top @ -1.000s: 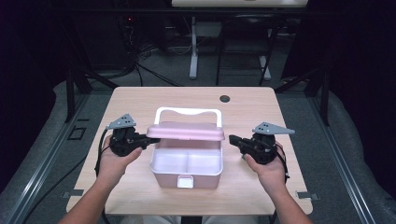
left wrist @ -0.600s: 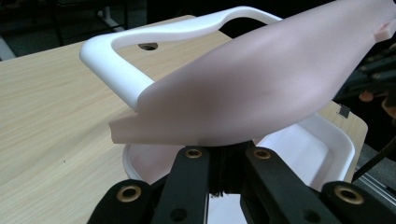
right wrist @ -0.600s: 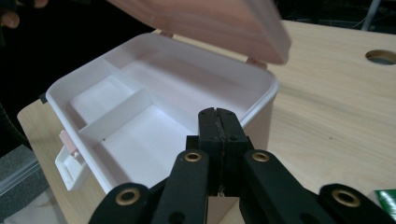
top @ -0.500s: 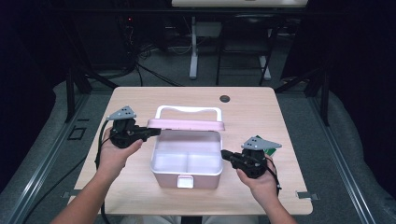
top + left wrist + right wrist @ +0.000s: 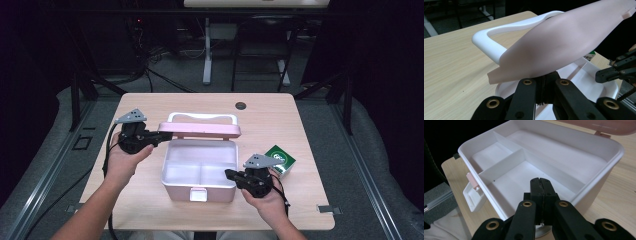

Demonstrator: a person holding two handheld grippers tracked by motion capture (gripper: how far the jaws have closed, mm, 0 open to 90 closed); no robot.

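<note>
A pink box (image 5: pixel 172 176) with a white divided inside stands open mid-table. Its pink lid (image 5: pixel 200 129), with a white handle (image 5: pixel 202 117), is held up behind it. My left gripper (image 5: pixel 156 136) is shut on the lid's left edge. In the left gripper view the lid (image 5: pixel 564 42) hangs over the jaws and hides their tips, and the handle (image 5: pixel 489 42) sits beyond. My right gripper (image 5: pixel 231 174) is shut and holds nothing, its tips at the box's right rim. In the right gripper view the shut gripper (image 5: pixel 540 182) points over the rim (image 5: pixel 596 180) into the near compartment.
A small green packet (image 5: pixel 281 159) lies on the table just right of the right hand. A dark round grommet (image 5: pixel 241 105) sits near the far edge. The box's front latch (image 5: pixel 472 187) hangs down. Bare wooden tabletop (image 5: pixel 310 130) lies on both sides.
My right gripper has come in from the table's right side, forward and left to the box's right rim, uncovering the green packet. The left gripper still holds the lid up.
</note>
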